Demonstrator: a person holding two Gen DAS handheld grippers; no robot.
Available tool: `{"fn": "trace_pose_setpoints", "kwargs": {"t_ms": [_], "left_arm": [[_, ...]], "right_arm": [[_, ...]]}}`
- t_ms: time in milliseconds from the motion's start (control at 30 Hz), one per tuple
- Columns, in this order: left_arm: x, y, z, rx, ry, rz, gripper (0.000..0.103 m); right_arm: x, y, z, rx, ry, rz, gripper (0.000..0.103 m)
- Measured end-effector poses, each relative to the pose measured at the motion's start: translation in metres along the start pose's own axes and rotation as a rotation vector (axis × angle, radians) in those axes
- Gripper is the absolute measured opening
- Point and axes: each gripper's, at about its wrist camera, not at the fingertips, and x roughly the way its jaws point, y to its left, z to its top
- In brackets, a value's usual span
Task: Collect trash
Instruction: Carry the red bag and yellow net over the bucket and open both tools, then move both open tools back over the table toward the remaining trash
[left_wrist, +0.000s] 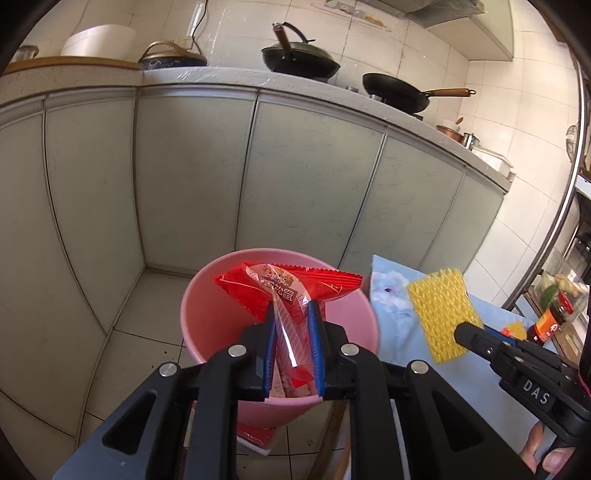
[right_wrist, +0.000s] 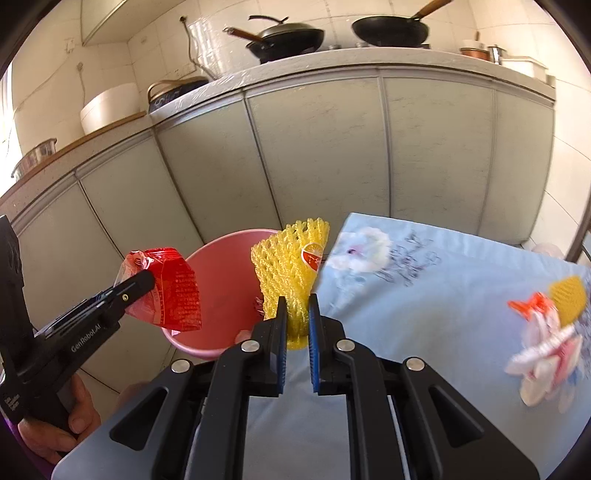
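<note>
My left gripper (left_wrist: 291, 310) is shut on a red snack wrapper (left_wrist: 288, 288) and holds it above the open pink bin (left_wrist: 207, 314). In the right wrist view the wrapper (right_wrist: 173, 295) hangs over the bin's left rim (right_wrist: 218, 251). My right gripper (right_wrist: 297, 299) is shut on a yellow foam fruit net (right_wrist: 291, 266) and holds it at the table's left edge, beside the bin. The net also shows in the left wrist view (left_wrist: 441, 314), to the right of the bin.
A blue flowered tablecloth (right_wrist: 443, 288) covers the table, with a white and orange wrapper (right_wrist: 543, 347) and another yellow net (right_wrist: 569, 299) at its right. Grey cabinet doors (left_wrist: 303, 177) stand behind the bin. Pans (left_wrist: 299, 59) sit on the counter. A sauce bottle (left_wrist: 550, 321) stands far right.
</note>
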Motion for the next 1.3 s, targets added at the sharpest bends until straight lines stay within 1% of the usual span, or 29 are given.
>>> {"fn": "trace_pose_setpoints", "kwargs": {"t_ms": [100,267,467,500,567,600,633,667,733,833,1033,1200,1300], "left_arm": [[0.013,0.008,-0.001,-0.013,0.032,0.0,0.015],[0.034,0.016,-0.006,-0.003,0.082,0.007,0.016],[0.051,0.024,-0.008,-0.024,0.112,0.013,0.016],[0.053,0.025,-0.008,-0.027,0.115,0.014,0.018],[0.053,0.026,-0.008,-0.029,0.114,0.019,0.02],[0.053,0.028,-0.008,-0.031,0.11,0.02,0.021],[0.054,0.027,-0.007,-0.032,0.11,0.024,0.025],[0.054,0.028,-0.007,-0.034,0.11,0.026,0.026],[0.051,0.027,-0.007,-0.04,0.104,0.029,0.032],[0.045,0.03,-0.006,-0.045,0.091,0.036,0.036],[0.031,0.032,-0.004,-0.061,0.072,0.041,0.037],[0.02,0.027,-0.006,-0.068,0.074,0.03,0.038],[0.014,0.02,-0.007,-0.058,0.078,0.02,0.045]], "right_arm": [[0.021,0.012,0.007,-0.015,0.026,0.017,0.01],[0.054,0.027,0.013,-0.037,0.069,0.038,0.01],[0.079,0.029,0.012,-0.029,0.123,0.051,0.01],[0.082,0.029,0.012,-0.025,0.132,0.053,0.011],[0.087,0.026,0.011,-0.008,0.156,0.057,0.013],[0.089,0.024,0.011,0.002,0.161,0.06,0.02],[0.089,0.023,0.01,0.008,0.161,0.063,0.029],[0.088,0.023,0.011,0.011,0.159,0.067,0.031],[0.086,0.023,0.011,0.007,0.152,0.071,0.036],[0.081,0.025,0.011,-0.003,0.142,0.068,0.037],[0.059,0.027,0.006,-0.032,0.109,0.056,0.037],[0.039,0.022,-0.004,-0.026,0.1,0.043,0.037],[0.027,0.014,-0.011,-0.014,0.099,0.035,0.037]]}}
